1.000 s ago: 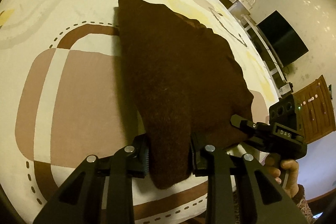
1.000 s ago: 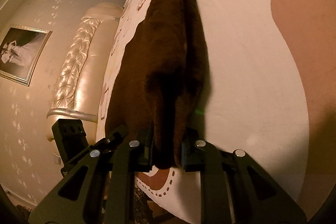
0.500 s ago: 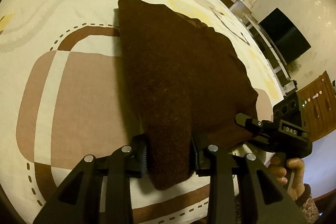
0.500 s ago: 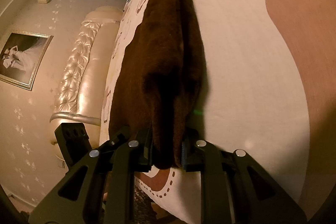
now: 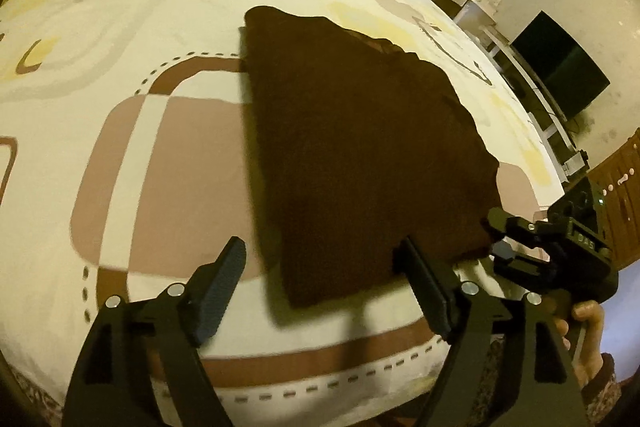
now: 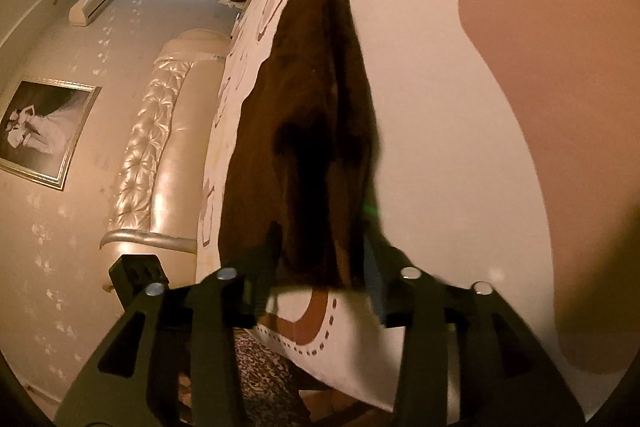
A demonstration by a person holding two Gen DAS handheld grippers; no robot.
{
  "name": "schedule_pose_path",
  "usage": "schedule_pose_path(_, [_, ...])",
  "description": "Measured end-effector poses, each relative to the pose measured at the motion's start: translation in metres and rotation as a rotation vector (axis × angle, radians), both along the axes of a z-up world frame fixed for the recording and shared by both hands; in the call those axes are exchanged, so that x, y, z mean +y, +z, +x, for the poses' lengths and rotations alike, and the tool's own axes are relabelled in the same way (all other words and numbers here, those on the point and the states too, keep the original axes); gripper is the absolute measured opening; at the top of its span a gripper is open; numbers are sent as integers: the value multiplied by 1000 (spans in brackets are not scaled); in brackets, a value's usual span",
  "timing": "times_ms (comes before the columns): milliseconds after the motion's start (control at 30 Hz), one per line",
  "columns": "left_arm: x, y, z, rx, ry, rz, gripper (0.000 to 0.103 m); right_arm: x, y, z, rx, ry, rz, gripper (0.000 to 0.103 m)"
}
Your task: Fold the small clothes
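A dark brown folded garment (image 5: 352, 147) lies flat on the patterned bed sheet (image 5: 120, 75). My left gripper (image 5: 324, 287) is open, its jaws spread wide on either side of the garment's near corner, not touching it. My right gripper (image 6: 320, 259) is open too, its jaws apart around the garment's near edge (image 6: 312, 155). The right gripper also shows in the left wrist view (image 5: 552, 247) at the garment's right corner, held by a hand.
The bed's near edge runs just below both grippers. A padded headboard (image 6: 160, 131) and a framed picture (image 6: 44, 131) are at the left of the right wrist view. A dark TV screen (image 5: 560, 67) and a wooden cabinet (image 5: 624, 195) stand beyond the bed.
Both grippers were shut on the brown garment and have opened and let it go. The garment now rests flat on the sheet, and both grippers have drawn back a little.
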State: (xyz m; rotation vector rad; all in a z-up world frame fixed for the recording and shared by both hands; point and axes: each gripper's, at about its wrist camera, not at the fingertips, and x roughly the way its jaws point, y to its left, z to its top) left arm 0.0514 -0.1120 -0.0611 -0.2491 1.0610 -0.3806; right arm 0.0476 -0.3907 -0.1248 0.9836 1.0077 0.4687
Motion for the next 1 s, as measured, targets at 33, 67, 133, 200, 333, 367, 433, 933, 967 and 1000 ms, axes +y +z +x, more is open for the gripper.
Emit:
schedule_pose_path(33, [1,1,-3,0,7,11,80,0,3,-4,-7,0,-11,51])
schedule_pose_path(67, [2,3,-7,-2,14,28,81,0,5,-8,-11,-3,-20,53])
schedule_pose_path(133, [4,8,-18,-17,22,65,82,0,10,-15,-13,-9,-36,60])
schedule_pose_path(200, [5,13,-26,-34,29,106,83,2,13,-21,-9,-19,-62,65])
schedule_pose_path(333, [6,24,-46,-88,39,177,84,12,23,-33,-5,-21,-167,69])
schedule_pose_path(367, [6,26,-48,-97,41,191,85,16,27,-36,-8,-26,-210,69])
schedule_pose_path(433, [4,29,-54,-110,46,222,85,23,31,-40,-16,-39,-266,69])
schedule_pose_path(933, [-5,49,-75,-195,78,274,85,65,55,-69,-107,-62,-736,79])
schedule_pose_path(967, [-4,49,-76,-194,80,272,85,66,56,-70,-109,-60,-749,79])
schedule_pose_path(1000, [-4,49,-76,-193,82,269,85,67,56,-71,-112,-58,-761,79])
